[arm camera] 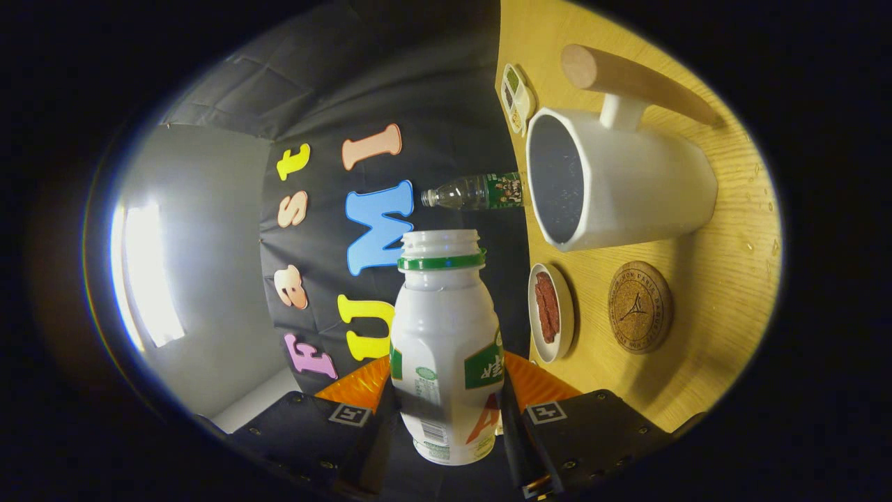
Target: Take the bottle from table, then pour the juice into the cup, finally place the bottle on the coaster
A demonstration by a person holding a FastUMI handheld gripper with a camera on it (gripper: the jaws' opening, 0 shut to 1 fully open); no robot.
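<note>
My gripper (446, 394) is shut on the white juice bottle (446, 341), both fingers pressing its lower body. The bottle has a green neck ring and an uncapped mouth (442, 242). It is rolled on its side relative to the wooden table (704, 328), its axis about level with the tabletop. The white cup (627, 185) with a wooden handle (634, 80) stands upright beyond the bottle's mouth, and its dark inside shows. I see no stream of juice. The round cork coaster (640, 307) lies bare on the table, nearer to me than the cup.
A small white dish (550, 312) with something red in it sits beside the coaster. A clear plastic bottle (477, 192) and a little compartment tray (517, 97) stand behind the cup. A few drops (756, 209) lie on the wood past the cup.
</note>
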